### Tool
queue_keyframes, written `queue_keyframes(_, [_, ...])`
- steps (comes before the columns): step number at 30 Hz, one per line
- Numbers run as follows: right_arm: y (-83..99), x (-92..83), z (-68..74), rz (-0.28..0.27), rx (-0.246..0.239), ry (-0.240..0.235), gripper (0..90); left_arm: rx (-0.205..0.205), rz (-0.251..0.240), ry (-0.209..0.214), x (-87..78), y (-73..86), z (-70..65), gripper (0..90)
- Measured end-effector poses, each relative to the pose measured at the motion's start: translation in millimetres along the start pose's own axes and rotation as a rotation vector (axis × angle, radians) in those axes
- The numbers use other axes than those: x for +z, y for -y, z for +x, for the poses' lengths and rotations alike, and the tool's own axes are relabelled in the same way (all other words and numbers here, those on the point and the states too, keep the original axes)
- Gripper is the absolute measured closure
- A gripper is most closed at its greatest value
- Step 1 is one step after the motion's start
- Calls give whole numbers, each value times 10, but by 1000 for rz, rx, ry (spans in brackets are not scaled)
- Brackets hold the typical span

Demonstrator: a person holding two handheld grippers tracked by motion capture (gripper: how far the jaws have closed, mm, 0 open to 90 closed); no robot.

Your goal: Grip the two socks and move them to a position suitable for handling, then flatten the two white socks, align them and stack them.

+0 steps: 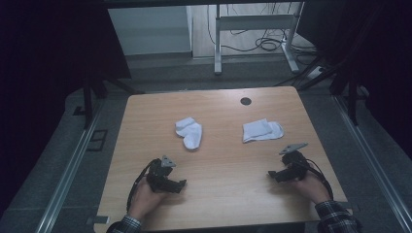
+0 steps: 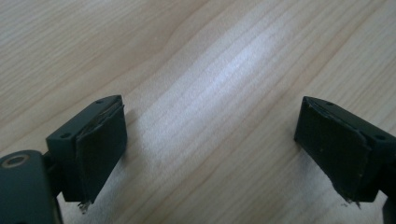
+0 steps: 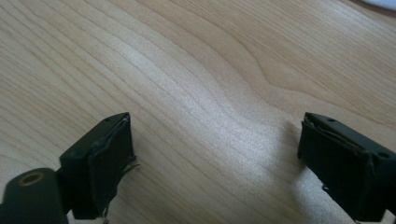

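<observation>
**Two open grippers resting near the front of a wooden table, two white socks lying beyond them**

A person is sitting at a wooden table (image 1: 218,204), holding a two-jaw gripper in each hand. Moving from left to right:

The left gripper (image 1: 180,184) is resting low on the table, its jaws spread wide and holding nothing. In the left gripper view, bare wood grain is showing between its fingers (image 2: 100,149).

Ahead of those fingers and slightly to their right, well apart, a small white sock (image 1: 189,132) is lying folded over on itself.

Further right, a second white sock (image 1: 262,130) is lying flatter, ahead of the right gripper's fingers and a little to their left, also well apart from them.

The right gripper (image 1: 273,174) is sitting low near the table's right side, jaws likewise wide open and empty. Its fingers (image 3: 109,163) are framing bare wood in the right gripper view.

Both socks are looking light, soft and limp, so they will likely drape and sag when lifted rather than hold shape. Pinching a doubled layer at the cuff or at a folded edge seems the surest hold; the fabric is unlikely to slip or be damaged.
</observation>
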State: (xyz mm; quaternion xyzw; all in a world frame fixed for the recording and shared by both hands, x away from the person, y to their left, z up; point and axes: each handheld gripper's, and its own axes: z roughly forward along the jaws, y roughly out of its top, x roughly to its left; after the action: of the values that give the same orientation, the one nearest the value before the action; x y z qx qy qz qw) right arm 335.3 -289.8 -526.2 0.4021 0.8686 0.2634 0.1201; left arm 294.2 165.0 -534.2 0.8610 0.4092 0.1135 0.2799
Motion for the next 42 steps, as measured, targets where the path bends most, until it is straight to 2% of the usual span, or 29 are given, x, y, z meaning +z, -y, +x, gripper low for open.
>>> queue_keyframes(7, [2,4,-7,-4,-7,-3,89,12,-13,10,5,10,10,93])
queue_keyframes(35, [-11,4,-4,7,-3,-2,88,14,-16,10,6,12,11,93])
queue_keyframes(38, [-23,-7,-5,16,6,3,133,15,-17,12,6,13,13,93])
queue_keyframes(42, [-25,-15,-17,14,11,3,144,15,-17,12,6,13,13,93])
